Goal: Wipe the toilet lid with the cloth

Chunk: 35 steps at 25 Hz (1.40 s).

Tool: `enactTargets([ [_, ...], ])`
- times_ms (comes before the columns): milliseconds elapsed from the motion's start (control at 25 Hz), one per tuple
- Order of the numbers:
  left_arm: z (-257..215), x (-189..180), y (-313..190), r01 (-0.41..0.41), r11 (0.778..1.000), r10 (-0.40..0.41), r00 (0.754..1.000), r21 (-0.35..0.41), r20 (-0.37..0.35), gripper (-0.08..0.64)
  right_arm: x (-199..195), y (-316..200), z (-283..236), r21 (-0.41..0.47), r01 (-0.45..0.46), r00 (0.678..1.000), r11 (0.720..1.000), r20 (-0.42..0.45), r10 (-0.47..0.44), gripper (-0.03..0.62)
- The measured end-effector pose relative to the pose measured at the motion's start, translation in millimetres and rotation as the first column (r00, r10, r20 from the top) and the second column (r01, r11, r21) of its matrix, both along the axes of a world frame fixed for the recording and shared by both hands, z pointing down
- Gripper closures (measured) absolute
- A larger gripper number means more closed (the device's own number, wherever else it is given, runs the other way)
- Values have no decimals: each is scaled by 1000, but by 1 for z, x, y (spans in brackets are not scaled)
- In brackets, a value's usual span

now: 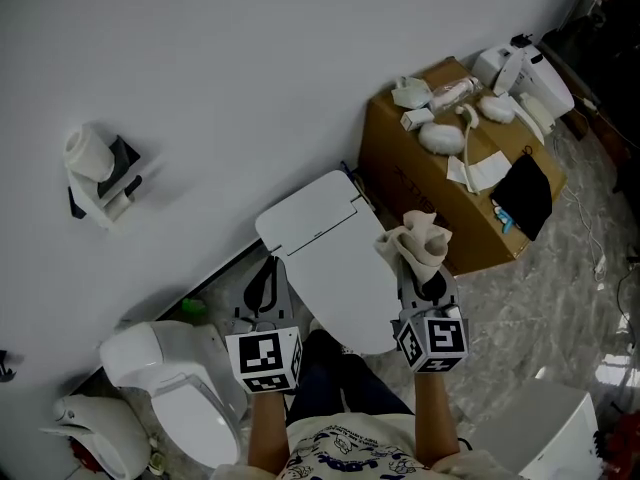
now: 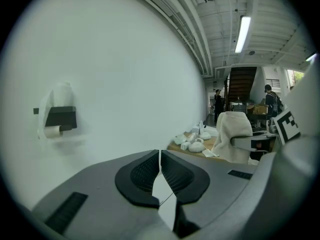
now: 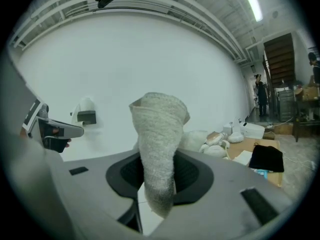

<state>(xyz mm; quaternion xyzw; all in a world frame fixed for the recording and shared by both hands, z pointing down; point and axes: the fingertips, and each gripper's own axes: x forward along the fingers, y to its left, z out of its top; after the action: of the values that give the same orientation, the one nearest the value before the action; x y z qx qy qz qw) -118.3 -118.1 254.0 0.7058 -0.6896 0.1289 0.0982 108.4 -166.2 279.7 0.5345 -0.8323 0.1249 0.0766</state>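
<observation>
1. Beige terry cloth [image 3: 157, 134] stands bunched upright in the right claw [image 3: 157, 176], whose jaws are clamped on its lower part.
2. The left claw [image 2: 160, 171] has its jaws together with nothing between them. In the head view it sits at the left edge of the lid.
3. The white toilet lid [image 1: 335, 258] lies closed between the two claws. The cloth shows over its right edge, but contact with the lid cannot be confirmed.
4. Judgement: the step in hand is the approach, with the cloth gripped and wiping not yet begun. The next move calls for tipping the right claw so the free end of the cloth faces down, pressing it on the lid, then sweeping across.
5. Writing: the cardboard box [image 1: 440, 183] beside the toilet bears faint print, too small to read. No brand shows on the lid.
</observation>
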Motion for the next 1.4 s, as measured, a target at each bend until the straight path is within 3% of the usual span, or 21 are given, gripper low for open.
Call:
enactTargets([
  [240, 46, -18, -35, -54, 994, 50, 998, -94, -43, 545, -21, -28, 46, -92, -39, 998, 995, -47, 35, 482],
  [720, 136, -46, -108, -153, 967, 134, 986, -202, -103, 545, -60, -83, 144, -212, -76, 990, 974, -136, 48, 482],
  [1400, 248, -57, -131, -220, 919, 179, 972, -329, -150, 545, -89, -132, 294, -366, -70, 969, 928, -248, -24, 482],
])
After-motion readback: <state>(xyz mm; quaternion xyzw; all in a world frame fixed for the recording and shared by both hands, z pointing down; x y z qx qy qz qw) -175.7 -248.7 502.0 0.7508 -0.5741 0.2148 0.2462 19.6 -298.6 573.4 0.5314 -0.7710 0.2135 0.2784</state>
